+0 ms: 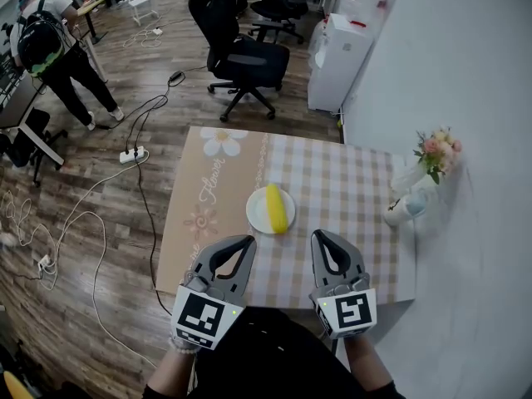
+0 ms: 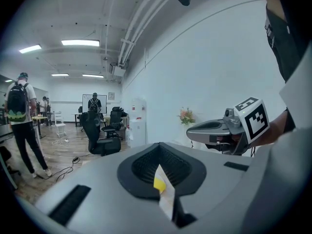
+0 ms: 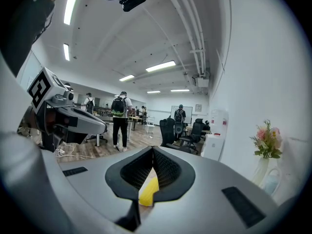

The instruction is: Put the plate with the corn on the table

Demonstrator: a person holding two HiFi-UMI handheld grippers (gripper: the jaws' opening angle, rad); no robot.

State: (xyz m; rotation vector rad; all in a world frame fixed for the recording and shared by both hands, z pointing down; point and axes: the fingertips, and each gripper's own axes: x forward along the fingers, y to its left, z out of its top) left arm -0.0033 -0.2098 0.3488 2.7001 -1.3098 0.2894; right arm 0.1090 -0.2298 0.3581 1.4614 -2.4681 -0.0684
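White plate, yellow corn. Tabletop cloth is mostly beige-and-white check. Plain tan strip on its left side, with a white daisy with a yellow centre and pale script print. Left gripper and right gripper grey, black ribbed lining inside the jaws, black-and-white square markers on the cubes. Vase white, flowers pink with green leaves. Floor brown wood planks. Office chairs black. Water dispenser white with red bits. Wall white.
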